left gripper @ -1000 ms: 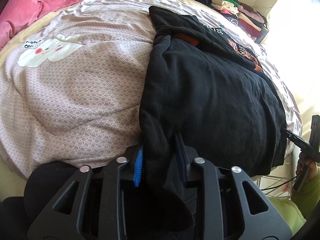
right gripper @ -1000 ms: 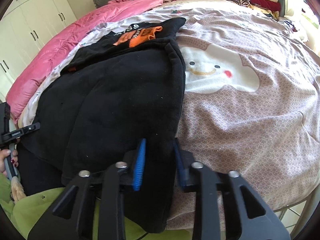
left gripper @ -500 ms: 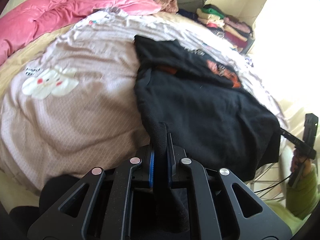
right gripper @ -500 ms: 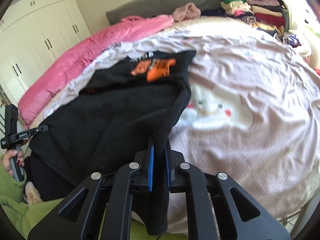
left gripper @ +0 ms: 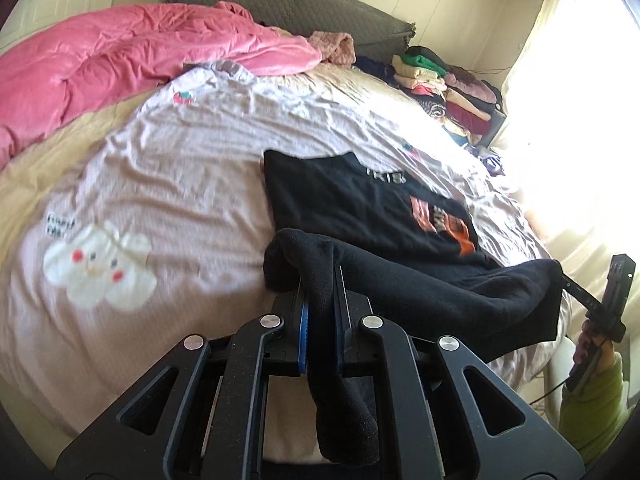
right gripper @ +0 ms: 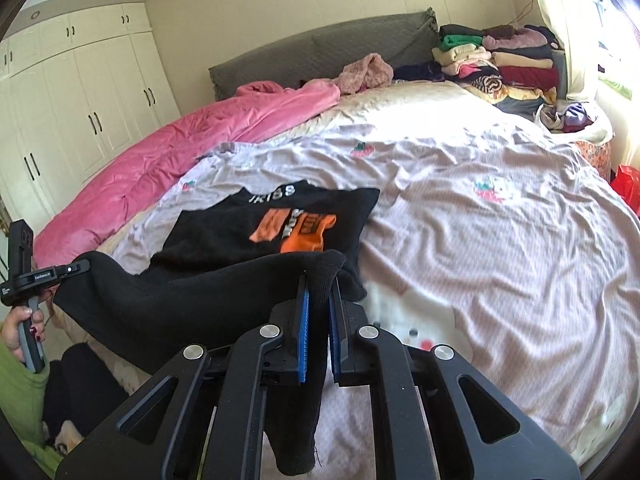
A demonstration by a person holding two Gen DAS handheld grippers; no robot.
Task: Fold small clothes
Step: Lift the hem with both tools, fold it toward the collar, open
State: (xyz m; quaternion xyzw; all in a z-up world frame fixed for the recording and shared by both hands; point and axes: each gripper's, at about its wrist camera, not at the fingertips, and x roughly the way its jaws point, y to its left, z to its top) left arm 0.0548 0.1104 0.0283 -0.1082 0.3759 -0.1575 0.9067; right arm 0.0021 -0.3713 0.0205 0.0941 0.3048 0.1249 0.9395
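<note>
While the black knit sweater with the orange and white chest print (left gripper: 372,216) lies across the pale pink quilted bedspread with cartoon cloud patches (left gripper: 168,184), its near hem edge hangs lifted off the bed, stretched as a sagging band between the two grippers. The left gripper (left gripper: 320,300) is clenched on one corner of that hem, blue pads pressing the thick black fabric from both sides, with a tail of cloth drooping below the jaws. The right gripper (right gripper: 318,300) is clamped the same way on the opposite corner, a strip of fabric hanging down past its pads. From the right wrist view the left gripper shows at the far end of the lifted edge, gripped by a hand (right gripper: 18,330) in a green sleeve; from the left wrist view the right gripper and its hand (left gripper: 594,344) show likewise.

The sweater's long axis runs away from the person, hem near the bed's edge and neckline pointing toward the grey padded headboard (right gripper: 320,52). Its printed upper part rests flat, print facing up, with white lettering near the collar. The raised hem runs crosswise to that axis.

A rumpled pink duvet (left gripper: 140,60) lies along the sweater's left side, well apart from it. A stack of folded clothes in mixed colours (right gripper: 500,60) sits at the far right corner of the bed
</note>
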